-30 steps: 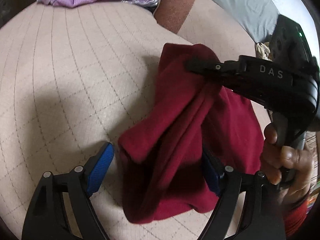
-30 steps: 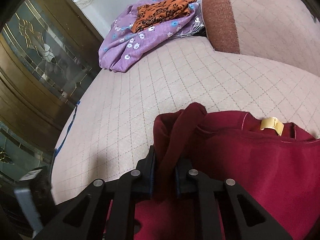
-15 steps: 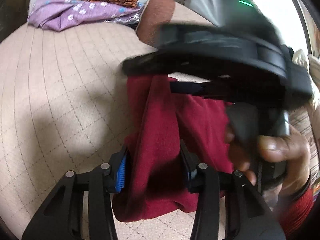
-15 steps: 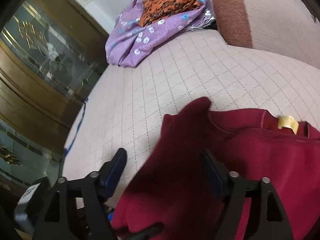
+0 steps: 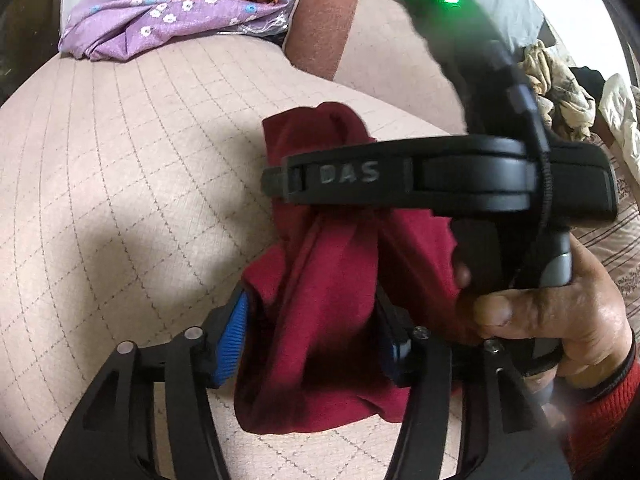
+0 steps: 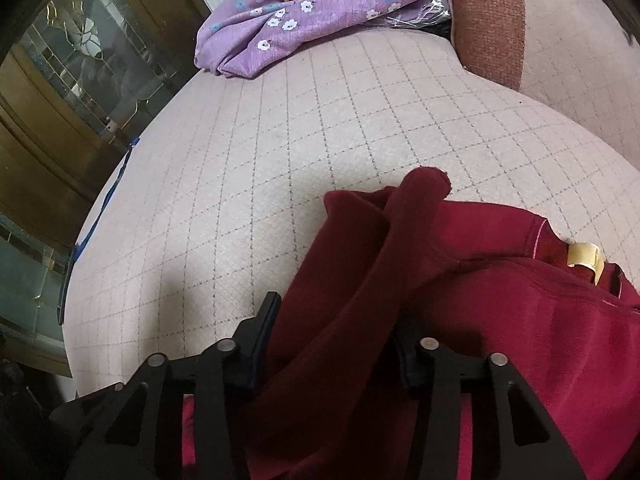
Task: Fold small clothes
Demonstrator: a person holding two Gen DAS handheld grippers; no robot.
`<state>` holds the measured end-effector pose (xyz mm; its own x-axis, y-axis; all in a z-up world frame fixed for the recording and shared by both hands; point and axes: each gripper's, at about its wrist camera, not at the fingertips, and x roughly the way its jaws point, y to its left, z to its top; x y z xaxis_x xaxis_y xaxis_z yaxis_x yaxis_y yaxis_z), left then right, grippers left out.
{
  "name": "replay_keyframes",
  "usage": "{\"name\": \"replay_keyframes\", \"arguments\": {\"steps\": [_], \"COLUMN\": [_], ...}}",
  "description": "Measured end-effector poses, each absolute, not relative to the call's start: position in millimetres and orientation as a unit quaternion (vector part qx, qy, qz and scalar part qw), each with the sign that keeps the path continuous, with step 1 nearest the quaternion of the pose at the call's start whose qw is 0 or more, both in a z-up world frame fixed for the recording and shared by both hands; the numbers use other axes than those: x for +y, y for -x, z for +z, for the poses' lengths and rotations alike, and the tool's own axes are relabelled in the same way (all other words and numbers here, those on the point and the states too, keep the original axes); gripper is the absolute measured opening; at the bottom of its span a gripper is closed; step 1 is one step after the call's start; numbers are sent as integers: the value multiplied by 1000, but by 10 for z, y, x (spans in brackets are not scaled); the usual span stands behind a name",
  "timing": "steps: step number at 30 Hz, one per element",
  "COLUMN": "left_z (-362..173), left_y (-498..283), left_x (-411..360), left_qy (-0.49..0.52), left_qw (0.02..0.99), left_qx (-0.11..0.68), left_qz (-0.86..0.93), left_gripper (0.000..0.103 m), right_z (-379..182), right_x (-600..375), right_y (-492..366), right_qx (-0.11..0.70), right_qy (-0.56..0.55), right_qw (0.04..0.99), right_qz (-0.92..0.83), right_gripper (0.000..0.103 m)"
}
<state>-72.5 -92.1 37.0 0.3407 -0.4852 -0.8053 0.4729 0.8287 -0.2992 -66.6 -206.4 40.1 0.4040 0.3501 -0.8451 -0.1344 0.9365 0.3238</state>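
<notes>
The maroon garment (image 5: 332, 280) lies bunched at the lower centre of the left wrist view, on the beige checked cushion (image 5: 120, 184) of what looks like a sofa. It reads as soft, light knit — limp, prone to sagging and sliding out of shape, not fragile. A gathered edge or a seam is probably the best place to hold it, since a single loose layer would likely slip.

The left gripper (image 5: 312, 340) reaches in from the bottom of the frame, its blue-padded fingers (image 5: 232, 336) either side of a thick fold of cloth, seemingly closed on it, though the right pad is half hidden. The right gripper (image 6: 332, 344) comes in from the bottom of its own view, with a rolled ridge of the garment (image 6: 400, 280) between its fingers; they look pressed onto it.

In the left view the right gripper's body crosses the middle right of the frame, level and above the cloth, held in the person's hand (image 5: 552, 320) at lower right. A pale neck label (image 6: 584, 256) shows at the right edge — near the collar. Purple floral cloth (image 6: 300, 16) sits at the top, well apart.
</notes>
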Motion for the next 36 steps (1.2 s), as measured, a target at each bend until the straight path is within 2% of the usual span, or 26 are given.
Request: {"name": "replay_keyframes", "arguments": {"steps": [6,10,11,12,17,21,28,30,36], "left_z": [368,341,348,365,537,839,1293,1320,1081], "left_y": [760,689,686,702,817,1010,1536,1613,1842], "left_x": [-987,-1041,-1046,-1048,-1098,-1186,-1755,-1996,-2730], "left_qy": [-3,-4,-3,-1,4,17,-28,-21,-52], "left_qw": [820,817,816,815,815,821,819,802,764], "left_qx": [496,499,499,498,487,463,426,434,463], "left_qz": [-287,-288,-291,-295,-314,-333,-384,-410,-446], "left_gripper": [58,58,56,48,35,32,29,22,20], "right_z": [404,443,461,495,643,851,1270,1345,1124], "right_x": [-2140,-2192,-2211,-2242,-2355,-2533,-3009,-3222,-3918], "right_y": [698,721,733,762,888,1023,1354,1479,1830], "right_qx": [521,514,510,502,483,461,424,421,436], "right_qy": [-124,-134,-137,-143,-147,-154,-154,-145,-159], "right_qw": [830,833,835,839,849,859,881,887,884], "right_qz": [153,155,153,152,156,161,144,124,55], "right_gripper": [40,33,31,30,27,26,25,24,19]}}
